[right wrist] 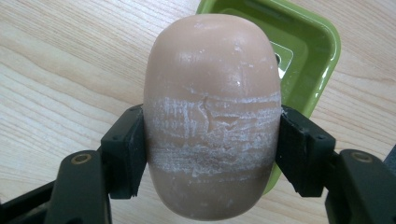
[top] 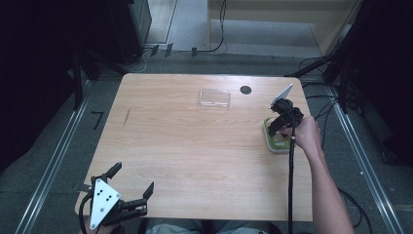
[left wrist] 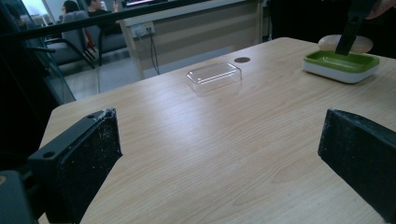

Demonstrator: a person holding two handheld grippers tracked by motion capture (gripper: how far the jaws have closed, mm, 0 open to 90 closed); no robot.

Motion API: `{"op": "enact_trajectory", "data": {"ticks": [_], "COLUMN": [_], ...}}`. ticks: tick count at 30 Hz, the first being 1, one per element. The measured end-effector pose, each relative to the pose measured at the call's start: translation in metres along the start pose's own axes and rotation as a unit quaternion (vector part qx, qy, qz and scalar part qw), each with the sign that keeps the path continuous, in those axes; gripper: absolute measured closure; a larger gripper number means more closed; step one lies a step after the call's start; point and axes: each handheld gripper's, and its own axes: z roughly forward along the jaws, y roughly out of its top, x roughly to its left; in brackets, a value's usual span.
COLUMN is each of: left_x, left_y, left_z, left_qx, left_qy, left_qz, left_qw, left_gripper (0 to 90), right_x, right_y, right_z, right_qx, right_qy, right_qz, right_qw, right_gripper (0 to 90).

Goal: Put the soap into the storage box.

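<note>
Clearly the right claw (right wrist: 211,149) has closed on the bar of soap (right wrist: 212,116), its two black pads pressing the long sides at about the middle of the bar; in the high view that claw (top: 284,116) is over the green soap dish (top: 269,139) at the right edge of the tabletop (top: 195,156), and in the right gripper view the soap hangs above the dish's near rim and the bare wood beside it, apart from both as far as I can tell; the left claw (top: 132,187) stands wide open with nothing between its pads, low at the near left corner of the tabletop; a clear plastic lid (top: 214,98) lies flat towards the far side, well apart from the dish; the soap looks solid and fairly dense, firm enough to take the squeeze yet soft at the surface, since a band of whitish scuffing runs across it at the height of the pads; rounded and smooth, it is likely to slip if pinched near either tapering end, so the flatter waist where it is now held seems the safest place; a gentle, even pressure should suit it better than a hard one, which would gouge it
</note>
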Motion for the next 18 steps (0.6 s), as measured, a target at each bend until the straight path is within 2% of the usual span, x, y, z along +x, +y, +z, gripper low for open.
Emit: {"op": "enact_trajectory", "data": {"ticks": [6, 18], "left_x": [-0.0001, -0.0001], "left_y": [0.0000, 0.0000], "left_z": [0.0000, 0.0001], "left_qx": [0.000, 0.000], "left_qy": [0.000, 0.000], "left_qz": [0.000, 0.001], "left_qw": [1.0000, 1.0000], "left_gripper": [0.0, 0.0], "right_x": [-0.0015, -0.0065], "right_y": [0.0006, 0.0009], "right_z": [0.0009, 0.0069], "right_qx": [-0.004, -0.006], "right_qy": [-0.009, -0.006], "right_qz": [0.007, 0.028], "right_qw": [0.9999, 0.9996], "right_gripper": [33.7, 33.7]}}
